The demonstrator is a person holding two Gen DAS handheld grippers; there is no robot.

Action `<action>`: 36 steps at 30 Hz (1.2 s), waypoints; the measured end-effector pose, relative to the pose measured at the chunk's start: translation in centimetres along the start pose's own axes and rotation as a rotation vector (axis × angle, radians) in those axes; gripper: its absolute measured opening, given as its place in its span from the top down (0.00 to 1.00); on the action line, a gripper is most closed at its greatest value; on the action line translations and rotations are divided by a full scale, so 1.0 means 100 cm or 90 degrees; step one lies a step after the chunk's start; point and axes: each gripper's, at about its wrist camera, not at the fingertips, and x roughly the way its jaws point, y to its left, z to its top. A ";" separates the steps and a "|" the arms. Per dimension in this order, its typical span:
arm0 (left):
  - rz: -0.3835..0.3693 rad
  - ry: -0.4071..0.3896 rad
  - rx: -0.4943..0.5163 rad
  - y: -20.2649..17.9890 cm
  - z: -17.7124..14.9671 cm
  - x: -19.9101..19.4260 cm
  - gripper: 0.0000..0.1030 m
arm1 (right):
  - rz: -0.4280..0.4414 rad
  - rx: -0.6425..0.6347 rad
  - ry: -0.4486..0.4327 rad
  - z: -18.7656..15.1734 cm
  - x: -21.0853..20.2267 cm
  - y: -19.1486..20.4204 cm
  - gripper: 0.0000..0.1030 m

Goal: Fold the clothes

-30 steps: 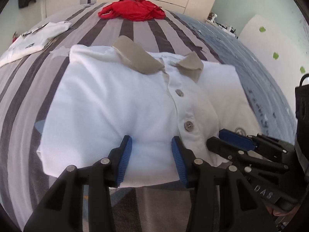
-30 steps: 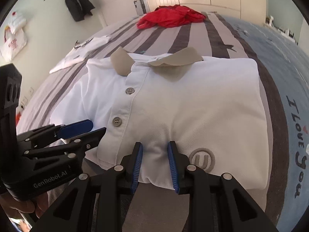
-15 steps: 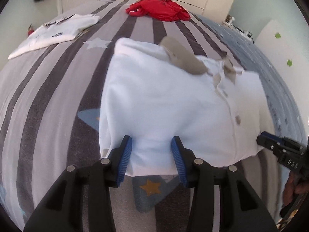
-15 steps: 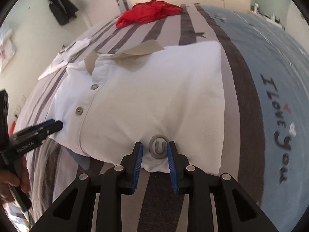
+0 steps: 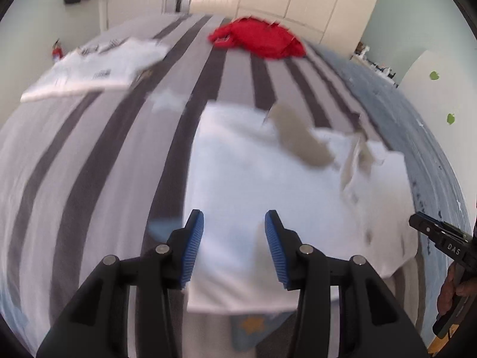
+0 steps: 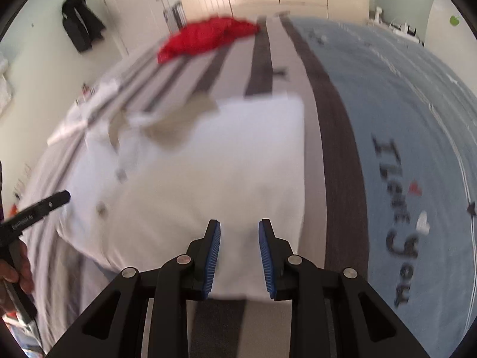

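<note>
A folded white polo shirt (image 5: 268, 185) with a beige collar (image 5: 301, 137) lies on the striped bed; it also shows in the right wrist view (image 6: 208, 185). My left gripper (image 5: 234, 247) is open over the shirt's near left edge. My right gripper (image 6: 239, 256) is open over the shirt's near right edge. Neither holds cloth. Each gripper's tip shows at the side of the other's view: the right (image 5: 441, 238) and the left (image 6: 38, 208). Both views are motion-blurred.
A red garment (image 5: 259, 38) lies at the far end of the bed (image 5: 89, 161). A folded white printed shirt (image 5: 95, 68) lies at the far left. The blue part of the cover with dark lettering (image 6: 396, 208) is to the right. Wardrobes stand behind.
Both grippers have moved apart along the shirt's near edge, left going left and right going right. The right jaws have opened wider. The shirt's logo has gone out of sight.
</note>
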 end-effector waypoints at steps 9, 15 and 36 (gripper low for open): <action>0.021 0.032 0.015 0.003 0.026 0.069 0.60 | -0.021 -0.012 0.001 0.047 0.067 0.006 0.77; 0.024 0.004 0.036 0.001 0.041 0.059 0.60 | -0.024 -0.013 -0.012 0.063 0.072 0.002 0.77; 0.057 -0.008 -0.013 0.013 0.073 0.046 0.59 | -0.062 -0.014 -0.045 0.079 0.055 -0.010 0.77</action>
